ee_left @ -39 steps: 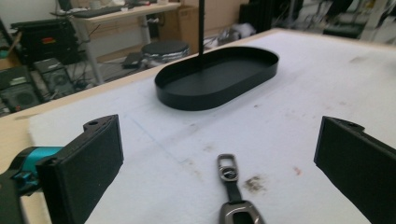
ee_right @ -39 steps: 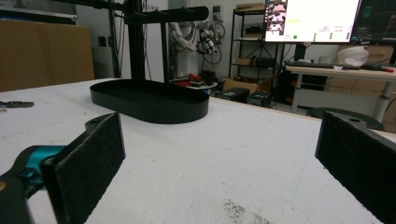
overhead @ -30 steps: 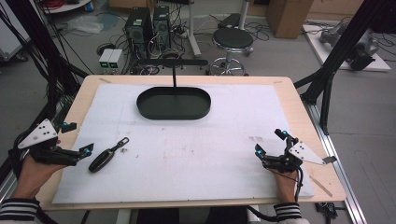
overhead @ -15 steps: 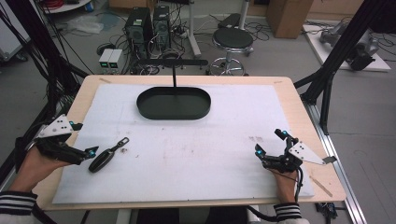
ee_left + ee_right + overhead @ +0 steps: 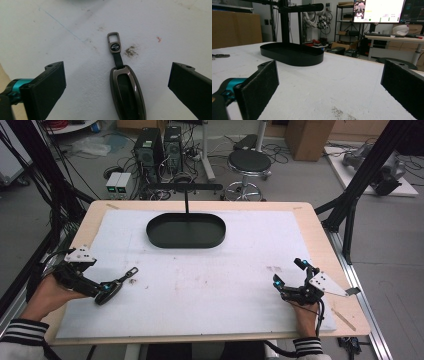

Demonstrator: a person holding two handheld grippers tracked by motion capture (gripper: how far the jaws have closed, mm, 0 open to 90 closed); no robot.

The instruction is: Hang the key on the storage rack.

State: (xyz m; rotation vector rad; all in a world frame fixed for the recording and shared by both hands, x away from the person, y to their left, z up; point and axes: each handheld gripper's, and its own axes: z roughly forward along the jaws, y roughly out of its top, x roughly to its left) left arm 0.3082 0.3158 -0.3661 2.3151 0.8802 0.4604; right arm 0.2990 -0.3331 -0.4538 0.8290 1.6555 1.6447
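Key fob: a dark, glossy key fob (image 5: pixel 128 93) with a gunmetal rim lies flat on the white mat (image 5: pixel 210 275) at the bench's left front, between the jaws of the left gripper (image 5: pixel 117 82); lying flat with its long axis pointing away from the gripper, it offers its two narrow sides to the jaws
Strap and clasp: a short black strap (image 5: pixel 118 60) runs from the fob's tip to a small metal clasp (image 5: pixel 113 43), stretched out straight toward the far side, so it stays clear of the jaws
Left gripper: jaws spread wide apart, one on each side of the fob and touching nothing; judged, this is the line-up for a pinch across the fob's width
Right gripper: the right gripper (image 5: pixel 290 279) rests low at the bench's right front, jaws wide apart and empty, well away from the fob; it looks idle, facing the tray
Tray: a black oval tray (image 5: pixel 186 231) with a post and crossbar sits at the far middle of the mat, a likely place for the fob to go
Writing: the clasp carries a small round emblem with pale lettering, too small to read; a lit screen (image 5: pixel 378 10) in the right gripper view shows text that is too blurred to make out
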